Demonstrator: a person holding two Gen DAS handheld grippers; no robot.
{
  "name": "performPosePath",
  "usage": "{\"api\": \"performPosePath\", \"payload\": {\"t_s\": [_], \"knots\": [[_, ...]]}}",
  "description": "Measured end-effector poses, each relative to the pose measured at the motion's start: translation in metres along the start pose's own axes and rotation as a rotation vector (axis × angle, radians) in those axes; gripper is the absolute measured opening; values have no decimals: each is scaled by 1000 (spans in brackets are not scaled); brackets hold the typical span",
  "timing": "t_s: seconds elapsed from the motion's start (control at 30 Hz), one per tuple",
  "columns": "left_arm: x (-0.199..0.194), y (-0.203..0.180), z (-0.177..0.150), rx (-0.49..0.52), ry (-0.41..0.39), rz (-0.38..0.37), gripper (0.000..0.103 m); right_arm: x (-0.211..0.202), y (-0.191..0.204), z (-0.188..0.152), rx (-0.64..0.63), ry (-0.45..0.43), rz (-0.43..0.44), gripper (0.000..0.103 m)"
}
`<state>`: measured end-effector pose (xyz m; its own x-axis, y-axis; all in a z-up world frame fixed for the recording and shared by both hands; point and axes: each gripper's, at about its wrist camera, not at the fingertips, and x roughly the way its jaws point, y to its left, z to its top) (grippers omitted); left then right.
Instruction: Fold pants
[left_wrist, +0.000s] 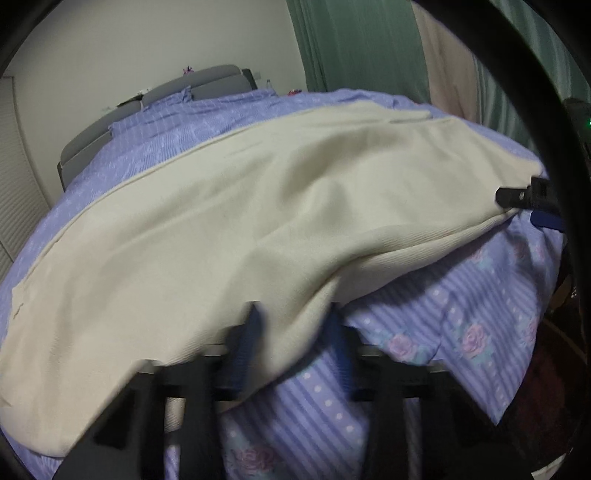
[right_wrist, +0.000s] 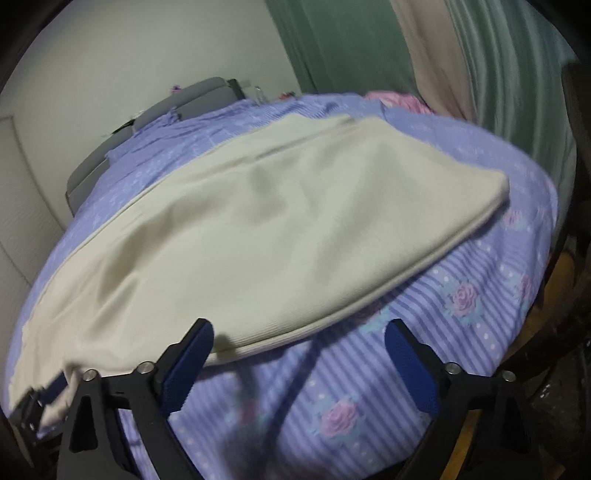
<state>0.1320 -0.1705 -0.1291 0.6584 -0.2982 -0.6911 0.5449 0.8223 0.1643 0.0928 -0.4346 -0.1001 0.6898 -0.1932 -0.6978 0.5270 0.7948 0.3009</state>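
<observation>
Cream pants (left_wrist: 229, 221) lie long across a purple floral bedspread (left_wrist: 461, 317), folded lengthwise. My left gripper (left_wrist: 295, 332) has its blue-padded fingers closed on the near edge of the pants, with cloth pinched between them. My right gripper (right_wrist: 299, 343) is open and empty, just off the near edge of the pants (right_wrist: 266, 229); its left finger (right_wrist: 192, 350) sits at the fabric's hem. The right gripper also shows at the right edge of the left wrist view (left_wrist: 524, 201), touching the pants there. The left gripper shows at the bottom left of the right wrist view (right_wrist: 44, 391), on the cloth.
A grey headboard (left_wrist: 155, 107) and a purple pillow stand at the far end of the bed. Green and beige curtains (right_wrist: 461, 74) hang to the right. The bed's edge drops off at the right, with dark floor and furniture (right_wrist: 554, 332) beyond. A pink item (right_wrist: 399, 99) lies near the curtain.
</observation>
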Motion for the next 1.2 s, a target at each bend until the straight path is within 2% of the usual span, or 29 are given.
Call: {"api": "performPosePath", "payload": {"t_s": [0.07,0.13,0.23,0.3,0.37,0.43,0.47,0.5,0.63,0.67,0.73,0.77,0.8,0.9,0.97,1.07,1.17,1.2], "knots": [[-1,-1,-4,-13,22,-33,8,7,-13,4,62,8,-3,84],[-7,-10,-11,15,24,-24,8,10,-24,6,111,7,-6,82],[-17,-20,-17,71,7,16,7,14,-32,12,155,-3,-22,71],[-25,-23,-19,67,6,20,7,18,-33,15,155,2,-40,61],[-30,-24,-20,62,8,25,7,20,-35,16,153,8,-43,55],[-29,-28,-23,85,23,40,7,19,-35,18,143,0,-55,39],[-29,-29,-24,88,32,40,7,16,-35,20,128,-7,-79,24],[-25,-31,-20,85,40,39,7,11,-40,20,125,-17,-99,16],[-22,-33,-21,64,65,45,9,0,-50,23,171,-47,-167,15],[-20,-34,-21,63,78,40,12,0,-50,23,166,-43,-188,15],[-20,-35,-22,54,84,28,28,0,-48,26,134,-27,-208,20],[-23,-37,-22,58,83,14,45,-3,-44,27,108,-19,-256,32],[-28,-38,-21,55,72,7,57,-7,-43,28,93,-23,-287,47],[-56,-47,-13,46,-24,-22,71,-34,-35,37,48,-107,-284,61],[-69,-53,-2,54,-93,-28,73,-45,-33,50,42,-145,-285,63],[-75,-60,33,23,-173,-69,73,-55,-34,84,32,-177,-279,63],[-63,-66,84,-63,-200,-125,73,-46,-43,128,6,-123,-233,63],[-59,-68,97,-85,-192,-149,73,-38,-48,146,0,-65,-217,63]]}}
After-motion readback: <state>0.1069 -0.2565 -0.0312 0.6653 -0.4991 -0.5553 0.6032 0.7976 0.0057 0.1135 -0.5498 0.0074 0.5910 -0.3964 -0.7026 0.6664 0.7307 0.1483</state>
